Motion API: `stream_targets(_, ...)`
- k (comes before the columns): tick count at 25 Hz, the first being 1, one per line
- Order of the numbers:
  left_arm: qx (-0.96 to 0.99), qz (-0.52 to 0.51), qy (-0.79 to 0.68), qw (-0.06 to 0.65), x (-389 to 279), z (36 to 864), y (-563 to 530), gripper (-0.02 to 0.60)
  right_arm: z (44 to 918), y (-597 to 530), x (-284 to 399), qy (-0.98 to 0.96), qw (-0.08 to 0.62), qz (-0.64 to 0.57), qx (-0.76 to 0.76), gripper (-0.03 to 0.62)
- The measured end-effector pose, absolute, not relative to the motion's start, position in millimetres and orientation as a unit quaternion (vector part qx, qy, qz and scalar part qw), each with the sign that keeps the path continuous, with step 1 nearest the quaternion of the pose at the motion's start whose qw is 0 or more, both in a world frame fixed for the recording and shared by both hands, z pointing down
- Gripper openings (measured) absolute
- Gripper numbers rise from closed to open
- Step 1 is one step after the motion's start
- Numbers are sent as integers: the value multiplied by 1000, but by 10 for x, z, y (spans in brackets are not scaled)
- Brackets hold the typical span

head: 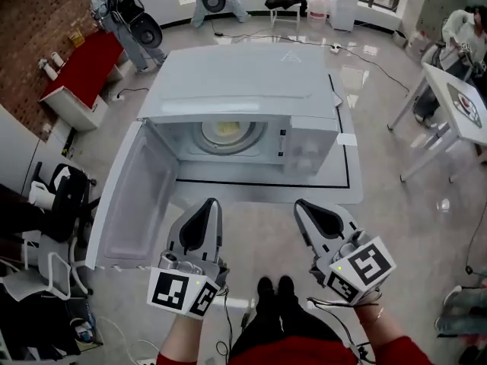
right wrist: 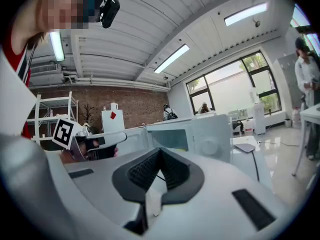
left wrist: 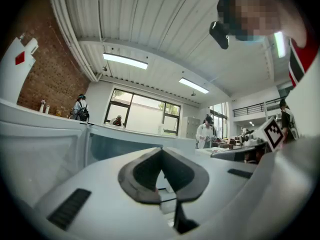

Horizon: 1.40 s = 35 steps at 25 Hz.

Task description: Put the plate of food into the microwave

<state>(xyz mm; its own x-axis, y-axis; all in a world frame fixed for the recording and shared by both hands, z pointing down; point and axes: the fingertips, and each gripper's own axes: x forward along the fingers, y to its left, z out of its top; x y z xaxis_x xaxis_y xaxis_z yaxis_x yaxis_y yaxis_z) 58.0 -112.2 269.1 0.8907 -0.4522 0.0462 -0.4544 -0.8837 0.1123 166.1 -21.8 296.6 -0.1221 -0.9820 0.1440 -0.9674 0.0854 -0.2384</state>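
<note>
The white microwave [head: 243,105] stands on a low white table [head: 266,192] with its door [head: 125,196] swung open to the left. Inside, a plate of yellowish food [head: 228,131] rests on the turntable. My left gripper [head: 211,204] hovers in front of the open door, jaws shut and nothing between them. My right gripper [head: 303,205] hangs beside it, below the control panel [head: 312,147], also shut and empty. In the left gripper view the gripper [left wrist: 160,153] points up past the door. In the right gripper view the gripper [right wrist: 160,153] faces the microwave [right wrist: 200,134].
Black tape [head: 346,181] outlines a patch on the table round the microwave. A red table [head: 84,71] stands at the far left, a white table [head: 456,105] at the right. Chairs and gear [head: 53,204] crowd the left edge. People stand at the back.
</note>
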Motion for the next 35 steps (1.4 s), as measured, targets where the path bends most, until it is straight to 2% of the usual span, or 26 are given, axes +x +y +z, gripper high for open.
stream_targets(3,977,33,-205,43,540,2700,-849,9,2903,136,1706,712,45,-162,-681,12)
stream_targets(6,977,48,-198,61,543,2743,-625,9,2815,369,1747,707,58,-182,-680,12)
stream_targets(10,977,37,-192,83,503,2764,-294,8,2666,578,1733,718,91,-143,-675,12)
stream_targets(16,979,31,-189,66,544,2626,-95,8,2418,695,1681,728,83,-47,-679,12)
stream_targets(26,974,31,-215,63,497,2724,-58,8,2711,681,1686,732,59,-85,-674,12)
stream_targets(35,969,27,-233,74,435,2745,-100,8,2634,619,1708,738,62,-44,-670,11)
